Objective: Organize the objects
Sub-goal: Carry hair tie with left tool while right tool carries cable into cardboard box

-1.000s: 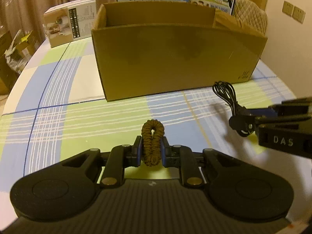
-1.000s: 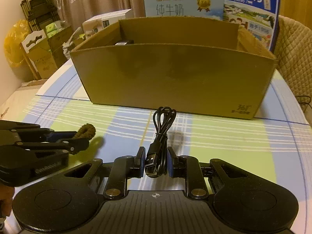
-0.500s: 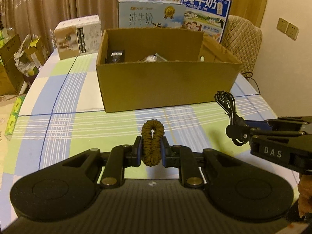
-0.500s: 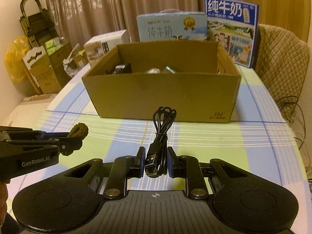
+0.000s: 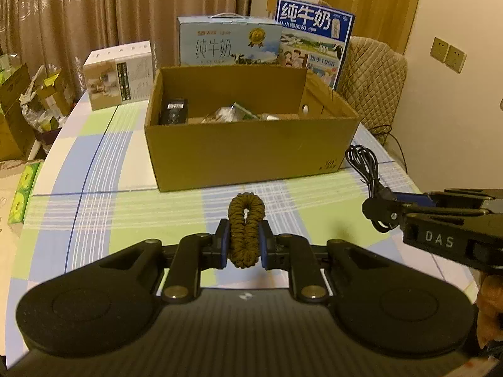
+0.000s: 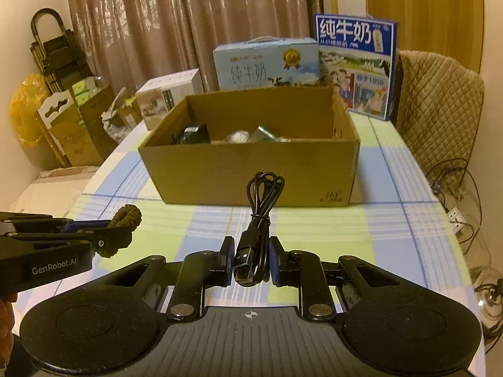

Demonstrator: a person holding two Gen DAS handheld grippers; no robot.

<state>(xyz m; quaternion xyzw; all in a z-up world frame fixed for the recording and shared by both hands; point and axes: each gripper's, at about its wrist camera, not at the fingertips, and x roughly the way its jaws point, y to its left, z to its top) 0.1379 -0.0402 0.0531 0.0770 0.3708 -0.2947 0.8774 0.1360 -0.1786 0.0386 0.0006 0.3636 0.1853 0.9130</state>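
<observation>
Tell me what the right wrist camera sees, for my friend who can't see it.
The right tool is shut on a coiled black USB cable, held above a blue, green and white checked tablecloth. Ahead stands an open brown cardboard box with small items inside. At left, the left tool grips a brown braided cord loop.

Braided cord loop (image 5: 245, 232): rough, matt weave. Cable (image 6: 261, 220): smooth glossy plastic. Box (image 5: 251, 154): matt brown cardboard. Surface (image 5: 94, 220): checked cloth.
</observation>
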